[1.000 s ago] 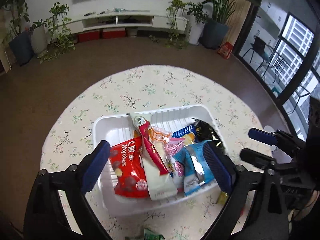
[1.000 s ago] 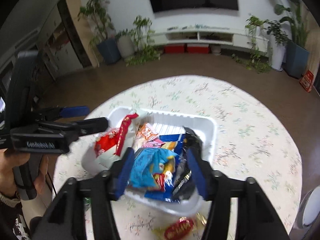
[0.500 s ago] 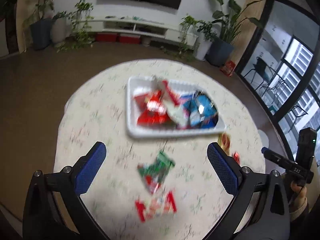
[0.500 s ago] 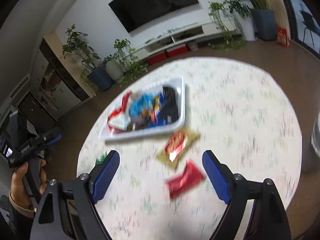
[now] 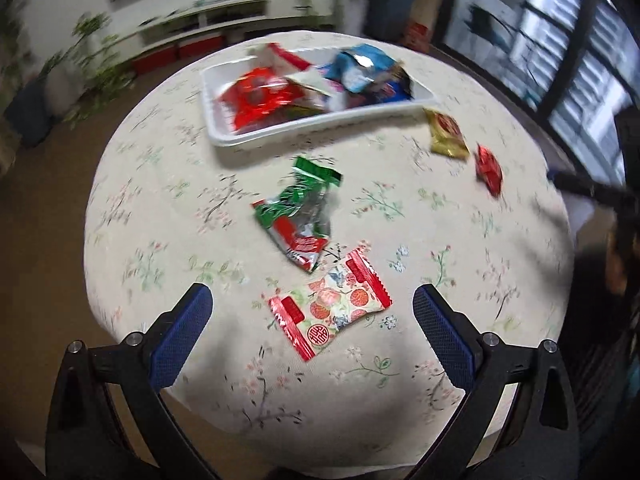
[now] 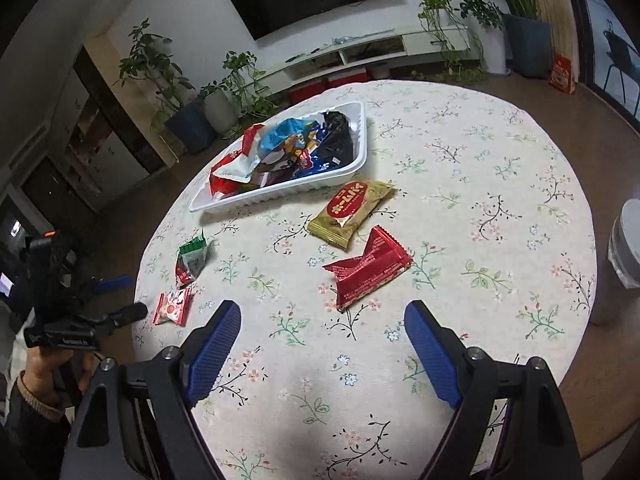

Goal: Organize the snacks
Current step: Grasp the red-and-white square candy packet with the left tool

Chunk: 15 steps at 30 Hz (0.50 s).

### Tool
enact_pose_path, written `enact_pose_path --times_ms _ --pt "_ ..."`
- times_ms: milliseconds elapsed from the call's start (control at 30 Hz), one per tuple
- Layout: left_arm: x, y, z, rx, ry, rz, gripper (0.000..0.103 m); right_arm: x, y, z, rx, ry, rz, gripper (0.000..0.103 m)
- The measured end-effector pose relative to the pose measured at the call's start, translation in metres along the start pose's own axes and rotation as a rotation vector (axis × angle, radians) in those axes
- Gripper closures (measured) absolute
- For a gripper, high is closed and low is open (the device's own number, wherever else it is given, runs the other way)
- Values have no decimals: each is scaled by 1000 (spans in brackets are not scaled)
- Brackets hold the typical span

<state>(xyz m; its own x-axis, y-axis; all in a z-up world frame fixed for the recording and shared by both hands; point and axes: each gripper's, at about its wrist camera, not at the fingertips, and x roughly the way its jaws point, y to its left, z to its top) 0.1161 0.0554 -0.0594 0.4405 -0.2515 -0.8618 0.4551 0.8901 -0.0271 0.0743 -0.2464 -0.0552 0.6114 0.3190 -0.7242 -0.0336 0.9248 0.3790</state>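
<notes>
Snacks: most sit piled in the white tray toward the far edge of the round worktop, four lie loose on the floral cloth. Gold pack just beside the tray's near-right corner, red wrapper just nearer than it. Green crumpled pack mid-worktop in front of the tray, floral red-edged pack just beside it toward the near edge. Left tongs wide, nothing gripped, floral pack between the tips in view but not touched. Right tongs wide after just opening, empty, over bare cloth short of the red wrapper.
</notes>
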Motion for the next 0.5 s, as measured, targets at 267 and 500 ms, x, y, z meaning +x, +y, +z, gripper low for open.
enact_pose_path --times_ms 267,500 --pt "46 -7 2 224 142 -49 17 10 1 2 -13 41 0 17" --pt "49 4 6 219 159 -109 29 20 -3 8 -1 74 -17 17"
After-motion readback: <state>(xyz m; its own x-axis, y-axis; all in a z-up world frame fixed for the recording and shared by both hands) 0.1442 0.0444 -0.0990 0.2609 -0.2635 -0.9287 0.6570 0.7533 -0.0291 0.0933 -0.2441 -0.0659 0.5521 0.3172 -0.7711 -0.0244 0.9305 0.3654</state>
